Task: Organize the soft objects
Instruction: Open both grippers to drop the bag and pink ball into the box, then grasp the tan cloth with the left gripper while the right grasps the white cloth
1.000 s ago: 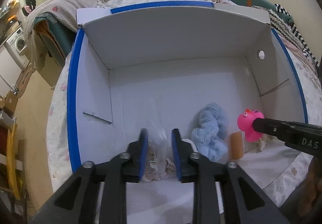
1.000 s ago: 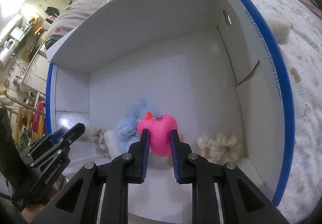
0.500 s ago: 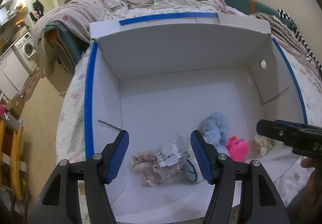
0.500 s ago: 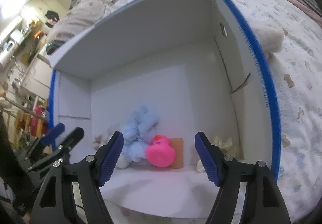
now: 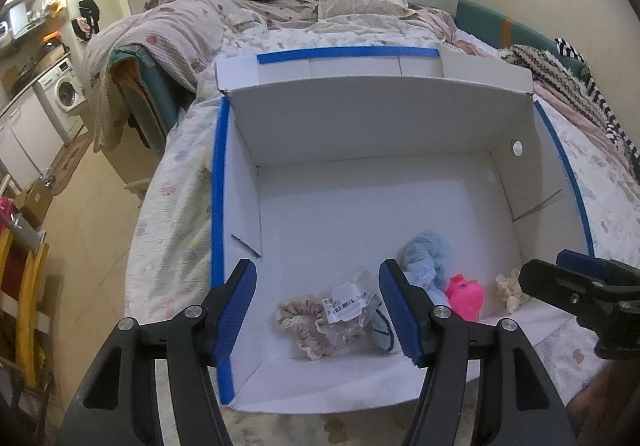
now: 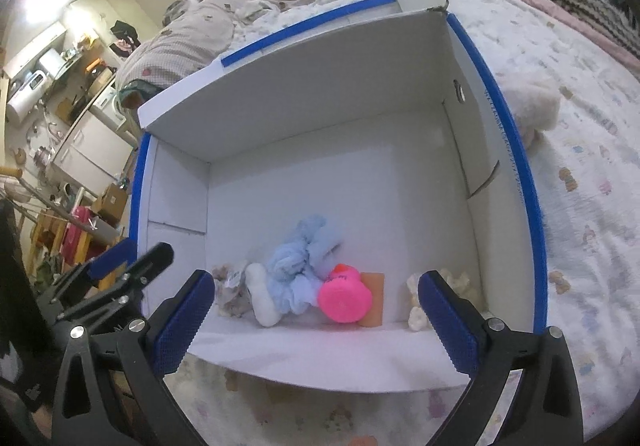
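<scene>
Two grippers: both held above the near edge of one box, fingers pointing down into it
Left gripper (image 5: 318, 310): jaws apart and empty; they have just been opening, and the bagged scrunchie lies loose on the floor of the box between and beyond the blue pads
Right gripper (image 6: 316, 320): jaws spread wide, nothing between them; they have just been opening, and the pink duck sits free below
Box (image 5: 360, 117): white cardboard, blue tape along its rims, resting on a patterned bedspread (image 6: 592, 205)
Bagged scrunchie (image 5: 320, 316): beige frilled band partly inside a clear bag with a barcode label, near the front wall, left of the other items
Blue plush (image 6: 300, 258): pale fluffy bundle, just beside the duck and touching it
Pink duck (image 6: 344, 296): soft toy with orange beak, against the front wall
Tan block (image 6: 374, 298): upright behind the duck, touching it
Cream scrunchie (image 6: 416, 300): in the front right corner, apart from the duck
Fluffy cream item (image 6: 536, 109): outside the box, on the bedspread by its right wall
</scene>
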`<control>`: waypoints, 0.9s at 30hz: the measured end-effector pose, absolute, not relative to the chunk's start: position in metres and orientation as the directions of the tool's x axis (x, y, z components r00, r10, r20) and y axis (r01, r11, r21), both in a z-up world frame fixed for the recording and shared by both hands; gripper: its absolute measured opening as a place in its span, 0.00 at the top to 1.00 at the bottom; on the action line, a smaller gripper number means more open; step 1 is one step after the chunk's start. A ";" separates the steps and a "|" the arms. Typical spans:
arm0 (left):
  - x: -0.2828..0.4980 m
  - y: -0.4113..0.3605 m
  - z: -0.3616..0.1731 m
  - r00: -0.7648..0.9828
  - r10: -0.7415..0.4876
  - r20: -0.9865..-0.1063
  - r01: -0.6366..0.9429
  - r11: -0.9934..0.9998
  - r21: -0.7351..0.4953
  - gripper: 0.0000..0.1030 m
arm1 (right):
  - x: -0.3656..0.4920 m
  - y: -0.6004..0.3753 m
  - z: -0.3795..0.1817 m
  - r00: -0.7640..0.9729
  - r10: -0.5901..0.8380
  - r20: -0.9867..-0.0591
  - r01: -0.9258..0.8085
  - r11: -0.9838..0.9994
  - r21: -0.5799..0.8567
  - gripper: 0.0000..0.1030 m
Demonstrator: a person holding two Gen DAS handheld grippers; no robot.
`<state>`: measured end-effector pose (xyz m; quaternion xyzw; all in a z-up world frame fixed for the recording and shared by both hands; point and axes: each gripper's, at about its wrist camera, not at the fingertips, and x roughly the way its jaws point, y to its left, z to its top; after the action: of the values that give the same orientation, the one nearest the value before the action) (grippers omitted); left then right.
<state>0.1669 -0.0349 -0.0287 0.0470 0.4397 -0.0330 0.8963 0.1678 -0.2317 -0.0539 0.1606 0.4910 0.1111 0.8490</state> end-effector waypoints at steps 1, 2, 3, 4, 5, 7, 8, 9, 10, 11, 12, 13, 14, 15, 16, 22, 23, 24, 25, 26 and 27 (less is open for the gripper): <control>0.164 -0.034 -0.027 0.613 -0.018 -0.790 0.100 0.993 0.055 0.41 | 0.165 -0.232 -0.052 0.500 0.344 -0.794 -0.028 0.924 0.382 0.00; 0.161 -0.032 -0.026 0.615 -0.016 -0.789 0.097 0.994 0.056 0.41 | 0.163 -0.233 -0.051 0.507 0.342 -0.791 -0.025 0.923 0.383 0.00; 0.158 -0.031 -0.025 0.615 -0.015 -0.788 0.095 0.994 0.055 0.41 | 0.161 -0.235 -0.049 0.515 0.336 -0.788 -0.021 0.925 0.380 0.00; 0.155 -0.029 -0.024 0.615 -0.015 -0.788 0.090 0.995 0.052 0.41 | 0.159 -0.236 -0.048 0.520 0.328 -0.788 -0.019 0.927 0.374 0.00; 0.153 -0.028 -0.023 0.614 -0.015 -0.789 0.086 0.995 0.049 0.41 | 0.157 -0.236 -0.046 0.526 0.317 -0.789 -0.016 0.931 0.364 0.00; 0.147 -0.025 -0.022 0.612 -0.014 -0.791 0.079 0.996 0.043 0.41 | 0.154 -0.237 -0.044 0.537 0.299 -0.789 -0.012 0.938 0.348 0.00; 0.145 -0.024 -0.021 0.613 -0.013 -0.790 0.076 0.996 0.043 0.41 | 0.152 -0.238 -0.043 0.540 0.299 -0.787 -0.010 0.937 0.349 0.00; 0.141 -0.022 -0.020 0.614 -0.011 -0.789 0.074 0.996 0.044 0.41 | 0.150 -0.239 -0.043 0.540 0.302 -0.786 -0.009 0.935 0.353 0.00; 0.138 -0.021 -0.019 0.614 -0.007 -0.789 0.070 0.996 0.045 0.41 | 0.148 -0.240 -0.043 0.538 0.306 -0.785 -0.007 0.933 0.359 0.00; 0.135 -0.020 -0.019 0.614 -0.005 -0.790 0.067 0.997 0.046 0.41 | 0.145 -0.240 -0.043 0.537 0.307 -0.786 -0.005 0.933 0.361 0.00; 0.133 -0.019 -0.019 0.613 -0.004 -0.790 0.063 0.997 0.044 0.41 | 0.143 -0.240 -0.044 0.536 0.304 -0.788 -0.004 0.934 0.358 0.00; 0.129 -0.016 -0.019 0.611 -0.001 -0.791 0.055 0.998 0.041 0.41 | 0.141 -0.240 -0.044 0.534 0.302 -0.790 -0.003 0.935 0.355 0.00; 0.127 -0.015 -0.019 0.609 0.001 -0.793 0.048 0.998 0.038 0.41 | 0.139 -0.241 -0.044 0.531 0.301 -0.792 -0.003 0.935 0.354 0.00; 0.125 -0.012 -0.019 0.605 0.001 -0.796 0.040 0.999 0.031 0.41 | 0.137 -0.241 -0.045 0.527 0.302 -0.794 -0.002 0.935 0.354 0.00; 0.121 -0.010 -0.020 0.599 -0.002 -0.801 0.032 0.999 0.021 0.41 | 0.134 -0.241 -0.045 0.526 0.302 -0.795 0.000 0.935 0.355 0.00; 0.105 -0.002 -0.025 0.579 -0.006 -0.815 0.013 1.000 0.002 0.41 | 0.118 -0.240 -0.051 0.510 0.306 -0.804 0.007 0.933 0.360 0.00; 0.103 -0.002 -0.026 0.577 -0.006 -0.817 0.012 1.000 0.001 0.41 | 0.116 -0.239 -0.052 0.505 0.304 -0.808 0.009 0.934 0.357 0.00; 0.101 -0.001 -0.027 0.574 -0.006 -0.819 0.012 1.000 0.001 0.41 | 0.113 -0.237 -0.054 0.498 0.299 -0.814 0.010 0.937 0.350 0.00; 0.098 -0.001 -0.028 0.571 -0.006 -0.821 0.010 1.000 -0.001 0.40 | 0.110 -0.235 -0.056 0.487 0.295 -0.822 0.007 0.940 0.341 0.00; 0.096 -0.001 -0.029 0.566 -0.007 -0.824 0.007 1.000 -0.004 0.40 | 0.108 -0.233 -0.058 0.476 0.291 -0.830 0.005 0.943 0.333 0.00; 0.094 0.000 -0.031 0.562 -0.011 -0.827 0.006 1.000 -0.009 0.40 | 0.106 -0.232 -0.061 0.463 0.288 -0.838 0.004 0.945 0.327 0.00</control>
<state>0.0941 0.0003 -0.0307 -0.0024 0.4682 -0.0047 0.8836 0.1059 -0.2319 -0.0606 0.1427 0.5113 0.0842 0.8433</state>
